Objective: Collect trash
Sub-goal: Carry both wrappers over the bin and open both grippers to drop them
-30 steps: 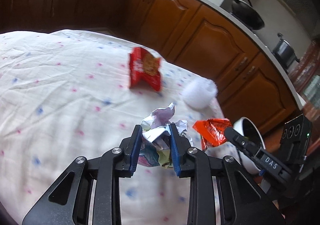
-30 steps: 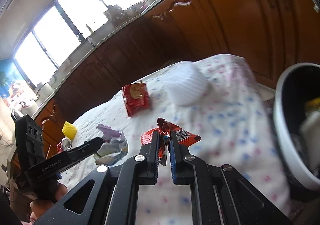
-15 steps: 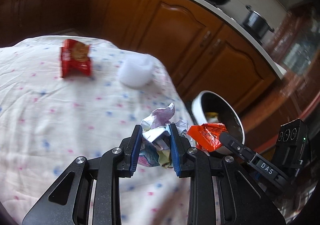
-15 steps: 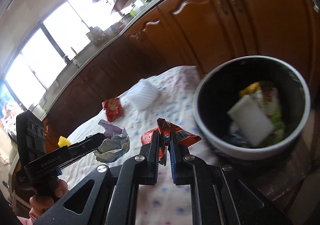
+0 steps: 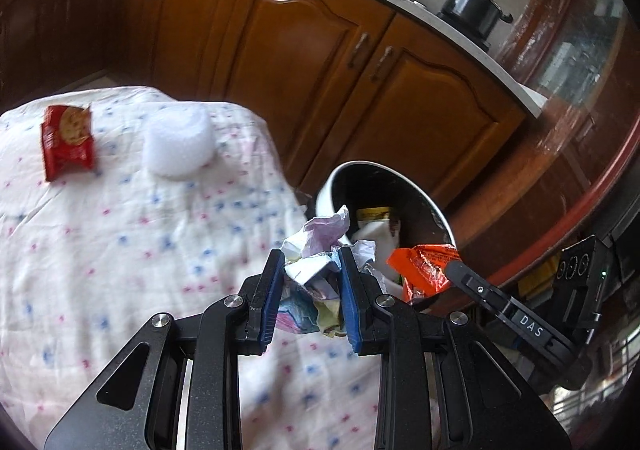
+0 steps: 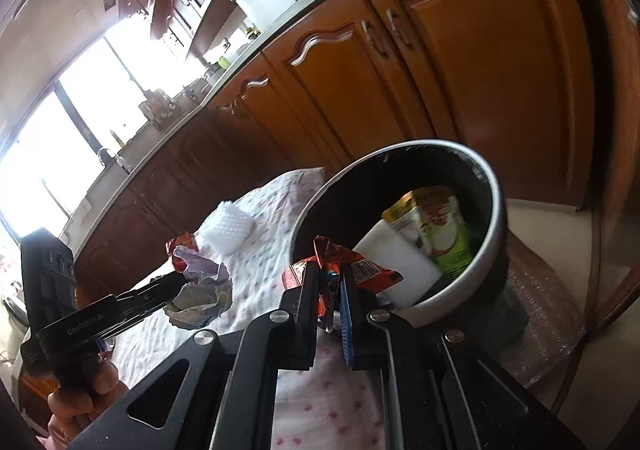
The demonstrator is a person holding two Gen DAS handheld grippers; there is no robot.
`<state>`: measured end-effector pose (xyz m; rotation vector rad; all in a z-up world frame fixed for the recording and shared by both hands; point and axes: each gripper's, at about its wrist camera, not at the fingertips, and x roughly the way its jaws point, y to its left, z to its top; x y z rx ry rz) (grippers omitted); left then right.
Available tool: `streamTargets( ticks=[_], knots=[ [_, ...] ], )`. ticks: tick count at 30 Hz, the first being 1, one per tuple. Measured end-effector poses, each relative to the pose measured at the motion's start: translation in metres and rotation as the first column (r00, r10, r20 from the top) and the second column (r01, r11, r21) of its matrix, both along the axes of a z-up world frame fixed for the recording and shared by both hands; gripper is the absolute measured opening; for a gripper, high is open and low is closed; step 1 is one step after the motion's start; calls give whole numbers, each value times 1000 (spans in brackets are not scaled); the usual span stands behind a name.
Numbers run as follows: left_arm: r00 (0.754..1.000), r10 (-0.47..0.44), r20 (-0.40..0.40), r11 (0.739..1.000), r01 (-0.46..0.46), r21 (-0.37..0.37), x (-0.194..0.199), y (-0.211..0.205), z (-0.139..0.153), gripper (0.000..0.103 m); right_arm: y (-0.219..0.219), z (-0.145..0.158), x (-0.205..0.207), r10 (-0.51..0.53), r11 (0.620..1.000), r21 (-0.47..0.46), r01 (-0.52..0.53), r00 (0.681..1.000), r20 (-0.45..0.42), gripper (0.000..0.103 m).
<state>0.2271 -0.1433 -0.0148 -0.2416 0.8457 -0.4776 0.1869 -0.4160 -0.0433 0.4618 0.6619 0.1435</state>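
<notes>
now left gripper (image 5: 312, 290) clamps crumpled paper wad (image 5: 320, 250); right gripper (image 6: 330, 290) clamps orange wrapper (image 6: 340, 270), long axis crosswise, beside bin (image 6: 496, 210).

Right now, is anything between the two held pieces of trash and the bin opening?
Nothing visible. The right gripper holds the orange wrapper at the bin rim; the left gripper holds the crumpled paper just beside it. The bin mouth is open, partly filled with trash.
</notes>
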Motion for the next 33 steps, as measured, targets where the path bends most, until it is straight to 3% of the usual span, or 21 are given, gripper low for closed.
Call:
streamTargets(
  ticks=[25, 29, 31, 33],
  knots=[
    [992, -127, 12, 990, 126, 67, 34, -91, -2, 26, -38, -2, 31, -66, 995, -72, 64, 998, -21, 10],
    [989, -145, 4, 986, 144, 88, 41, -103, -6, 30, -40, -2, 37, -64, 994, -86, 61, 997, -32, 15],
    [989, -148, -2, 985, 148, 92, 43, -105, -8, 34, -42, -2, 38, -66, 995, -78, 63, 997, -33, 28],
    [989, -147, -7, 984, 147, 96, 44, -106, -10, 47, -44, -2, 38, -73, 995, -69, 71, 997, -32, 41]
  ],
)
